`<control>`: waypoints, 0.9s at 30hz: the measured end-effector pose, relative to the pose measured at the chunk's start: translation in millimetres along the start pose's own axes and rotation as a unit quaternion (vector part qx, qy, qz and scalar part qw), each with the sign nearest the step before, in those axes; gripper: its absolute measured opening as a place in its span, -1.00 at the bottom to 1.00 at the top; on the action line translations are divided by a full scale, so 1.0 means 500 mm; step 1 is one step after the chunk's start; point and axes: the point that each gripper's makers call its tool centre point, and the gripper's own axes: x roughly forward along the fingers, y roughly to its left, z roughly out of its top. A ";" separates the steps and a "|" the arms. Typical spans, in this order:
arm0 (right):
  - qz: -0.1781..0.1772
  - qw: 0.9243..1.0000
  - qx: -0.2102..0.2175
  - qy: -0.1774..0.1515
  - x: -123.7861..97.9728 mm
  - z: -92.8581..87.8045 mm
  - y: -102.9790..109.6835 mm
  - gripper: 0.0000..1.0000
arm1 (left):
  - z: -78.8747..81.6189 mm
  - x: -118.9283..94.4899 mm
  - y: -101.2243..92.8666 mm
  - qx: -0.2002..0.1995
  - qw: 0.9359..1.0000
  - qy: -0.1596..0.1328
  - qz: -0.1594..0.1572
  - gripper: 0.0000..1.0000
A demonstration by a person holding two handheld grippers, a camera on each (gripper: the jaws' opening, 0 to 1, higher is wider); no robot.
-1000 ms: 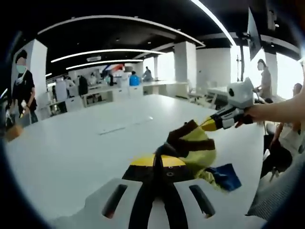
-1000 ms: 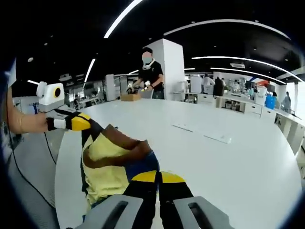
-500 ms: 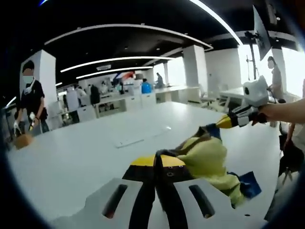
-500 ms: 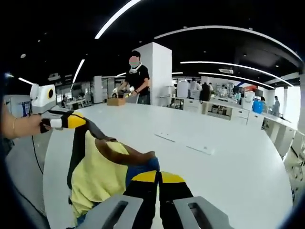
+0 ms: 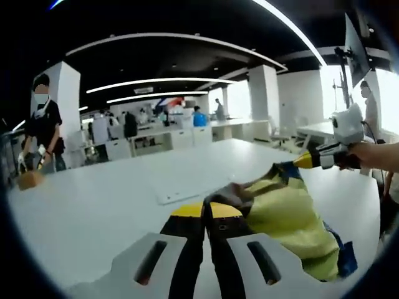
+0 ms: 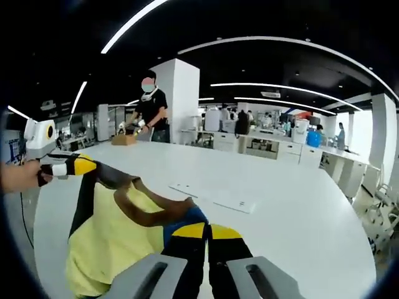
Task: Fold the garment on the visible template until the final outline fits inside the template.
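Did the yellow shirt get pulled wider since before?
Yes. The yellow shirt now hangs stretched between both tongs, spread wider against the white table.

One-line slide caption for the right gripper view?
Both grippers, right and left, hold a yellow garment stretched above the white table.

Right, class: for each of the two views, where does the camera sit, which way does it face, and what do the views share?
Left gripper view: rides on the left gripper, looking along its closed jaws across the white table; the right gripper and a hand show at right.
Right gripper view: rides on the right gripper, facing over the table; the left gripper and a hand show at left.
Shared: the yellow garment held stretched between both grippers, and a masked person by a pillar.
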 end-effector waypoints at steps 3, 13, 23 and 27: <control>-0.011 1.000 -0.006 0.003 0.025 0.003 -0.012 -1.00 | -0.014 0.025 0.019 -0.026 1.000 0.006 0.006 -1.00; -0.044 0.998 -0.012 0.033 0.102 -0.021 -0.039 -1.00 | -0.056 0.096 0.052 -0.049 0.998 0.031 0.012 -1.00; -0.053 0.995 0.038 0.077 0.171 -0.083 -0.071 -1.00 | -0.119 0.157 0.061 -0.048 0.996 0.078 0.011 -1.00; -0.058 0.994 0.045 0.078 0.192 -0.094 -0.081 -1.00 | -0.148 0.171 0.072 -0.099 0.991 0.089 0.023 -1.00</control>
